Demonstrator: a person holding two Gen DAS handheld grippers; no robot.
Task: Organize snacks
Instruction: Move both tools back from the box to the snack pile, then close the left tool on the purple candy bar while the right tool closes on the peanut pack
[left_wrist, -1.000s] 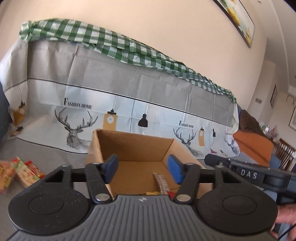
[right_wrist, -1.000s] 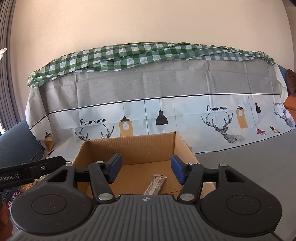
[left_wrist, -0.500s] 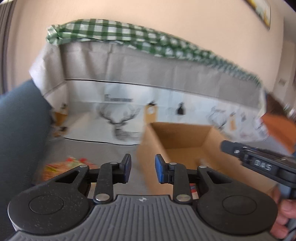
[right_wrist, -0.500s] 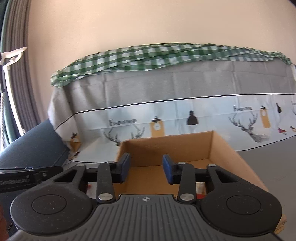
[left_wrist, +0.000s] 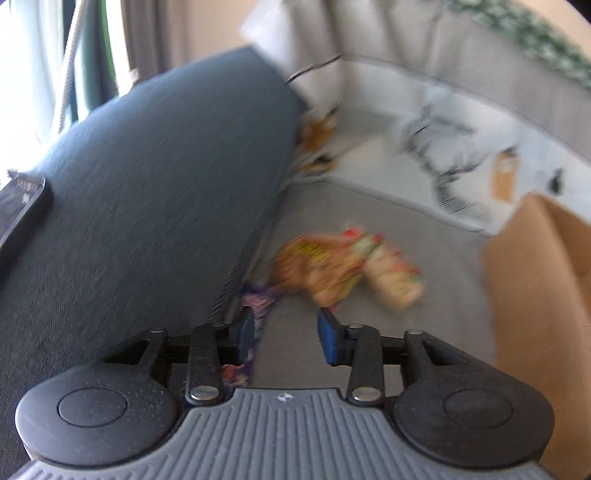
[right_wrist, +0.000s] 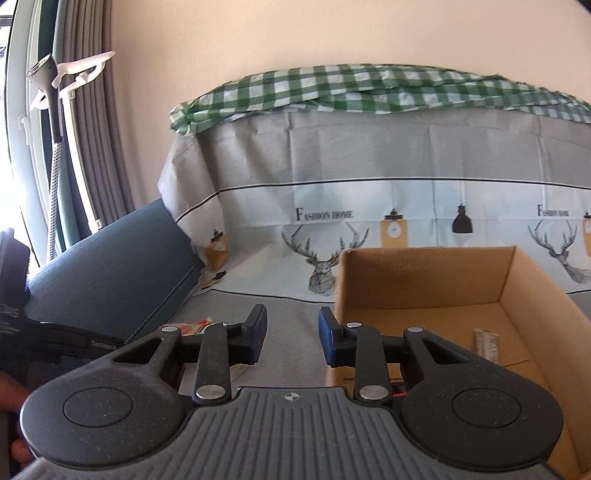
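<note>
A blurred pile of colourful snack packets lies on the grey cloth, just ahead of my left gripper. Its jaws are opening, with nothing between them. A purple wrapper lies beside its left finger, against the sofa arm. The open cardboard box stands to the right. My right gripper hangs left of the box, open with a narrow empty gap. A silver snack bar lies on the box floor. A red and white packet shows behind the right gripper's left finger.
A dark blue sofa arm rises on the left, with a dark flat device on it. A grey deer-print cloth covers the sofa back, topped by a green checked cloth. Curtains and a white steamer stand far left.
The left view swung left and down, from the box to the snack pile; its jaws narrowed, then widened. The right view swung left, leaving the box at its right, and its jaws narrowed.
</note>
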